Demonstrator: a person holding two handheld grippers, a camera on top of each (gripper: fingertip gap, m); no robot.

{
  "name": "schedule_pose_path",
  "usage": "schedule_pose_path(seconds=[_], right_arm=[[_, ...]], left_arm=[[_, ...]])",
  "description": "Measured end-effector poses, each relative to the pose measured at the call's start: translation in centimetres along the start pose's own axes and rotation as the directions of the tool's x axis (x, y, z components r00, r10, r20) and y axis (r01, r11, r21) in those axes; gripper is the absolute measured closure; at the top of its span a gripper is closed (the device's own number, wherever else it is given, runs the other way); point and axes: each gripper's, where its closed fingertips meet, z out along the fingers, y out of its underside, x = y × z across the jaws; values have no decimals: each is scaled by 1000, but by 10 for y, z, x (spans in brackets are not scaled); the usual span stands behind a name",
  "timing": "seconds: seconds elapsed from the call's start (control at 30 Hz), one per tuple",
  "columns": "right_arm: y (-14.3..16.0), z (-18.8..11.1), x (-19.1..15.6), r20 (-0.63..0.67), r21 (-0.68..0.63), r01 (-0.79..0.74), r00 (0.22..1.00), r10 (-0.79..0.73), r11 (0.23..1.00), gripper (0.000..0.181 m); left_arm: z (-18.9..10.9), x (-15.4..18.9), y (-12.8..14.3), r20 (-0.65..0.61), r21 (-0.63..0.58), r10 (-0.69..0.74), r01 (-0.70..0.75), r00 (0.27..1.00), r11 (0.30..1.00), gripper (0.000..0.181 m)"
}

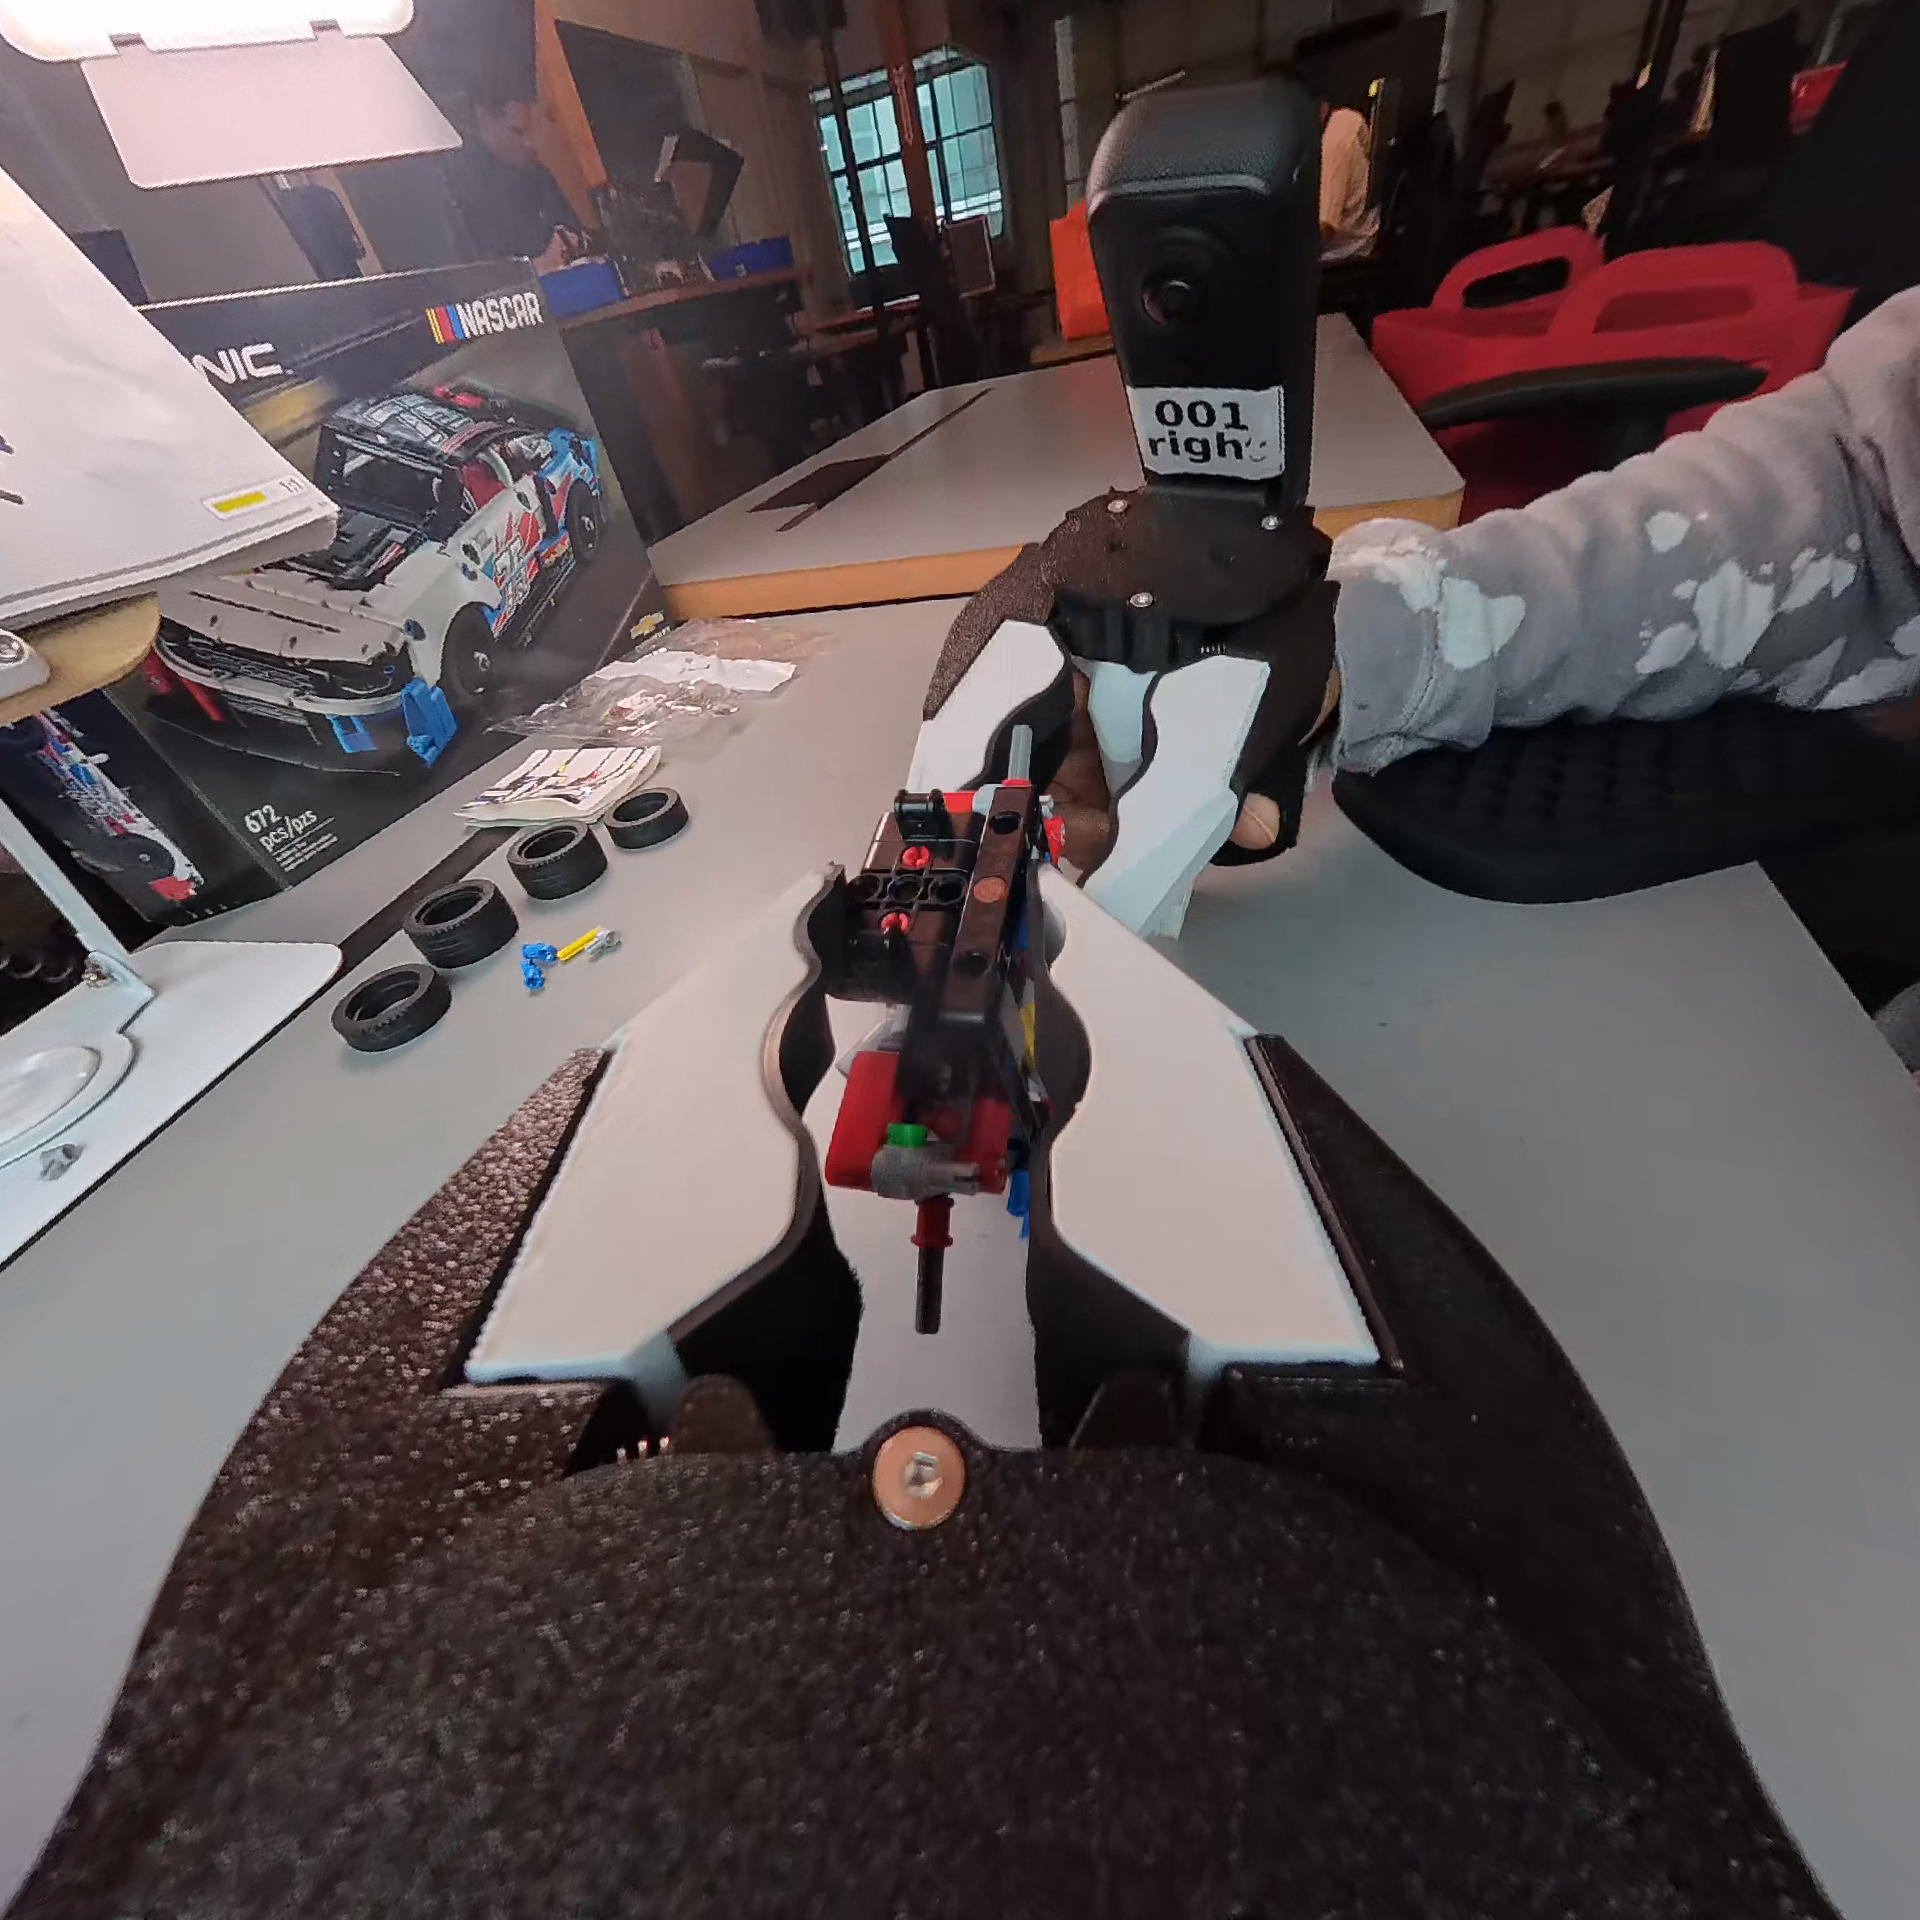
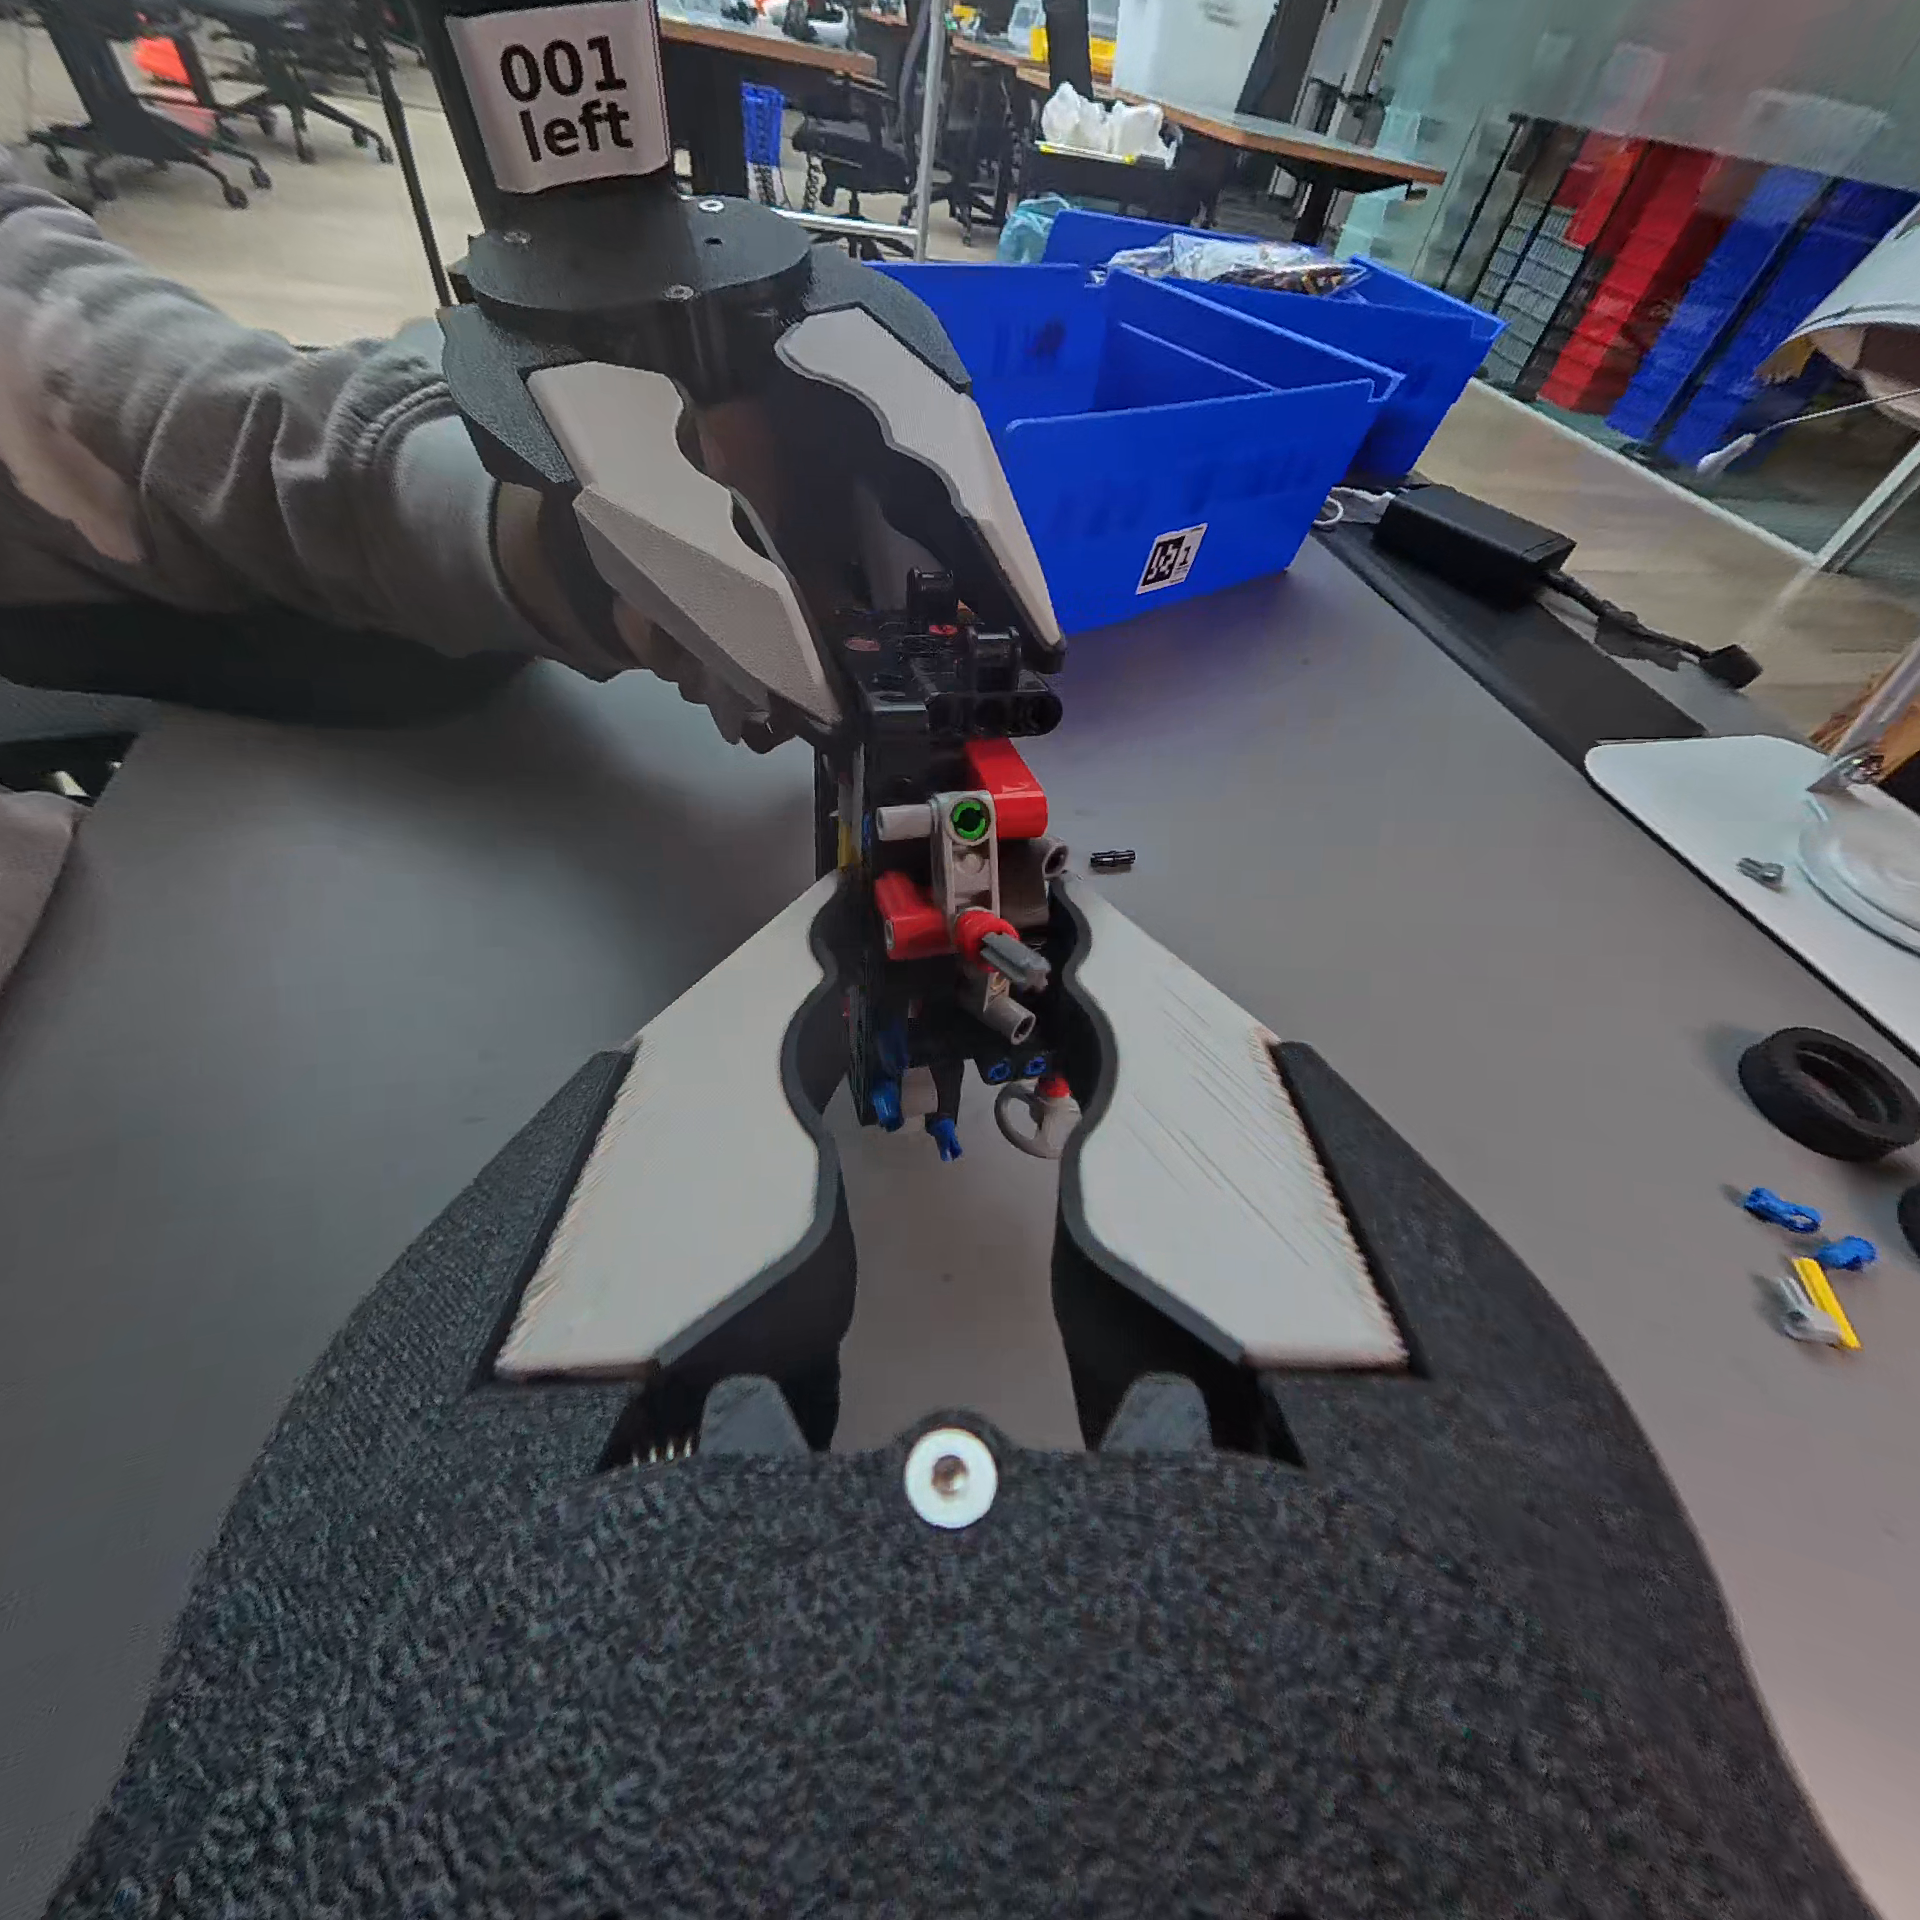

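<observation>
A brick assembly (image 1: 951, 997) of black beams with red, grey and blue parts is held above the grey table (image 1: 1507, 1195) between both grippers. My left gripper (image 1: 940, 894) is shut on its black end. My right gripper (image 2: 951, 888) is shut on the other end, where red and grey connectors (image 2: 961, 894) stick out. In the right wrist view the left gripper (image 2: 935, 681) comes down from above onto the assembly (image 2: 935, 790). In the left wrist view the right gripper (image 1: 1039, 842) faces me from behind the assembly. A grey sleeve (image 1: 1610, 613) holds it.
Several black tyres (image 1: 452, 920) lie at the left, with small blue and yellow pieces (image 1: 566, 951), a sticker sheet (image 1: 561, 779), plastic bags (image 1: 665, 675) and the set's box (image 1: 364, 582). Blue bins (image 2: 1174, 457) stand behind. A black pin (image 2: 1112, 858) and a white lamp base (image 2: 1714, 821) lie nearby. Left and right tips are no more than a few centimetres apart.
</observation>
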Motion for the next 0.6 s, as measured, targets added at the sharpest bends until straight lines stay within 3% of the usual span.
schedule_pose_path(seconds=[0.1,0.2,0.33,0.4,0.5,0.6], right_arm=[[-7,-7,3,13,-17,24,1000,-24,1000,150],[-4,-17,5,46,-142,148,989,-142,979,151],[6,-25,3,130,-321,337,941,-311,885,151],[7,-25,1,171,-356,422,907,-385,834,151],[8,-21,-5,226,-360,518,855,-466,776,151],[13,-16,-10,269,-350,600,800,-536,719,151]], left_arm=[[-4,-1,-2,-18,19,-35,36,999,999,147],[-5,5,1,-110,13,-137,139,984,990,148],[-9,13,4,-247,-48,-309,307,918,950,143],[-10,11,12,-250,-108,-371,355,894,929,143],[-11,17,21,-267,-169,-375,340,888,925,143],[-11,27,27,-303,-217,-338,281,891,935,155]])
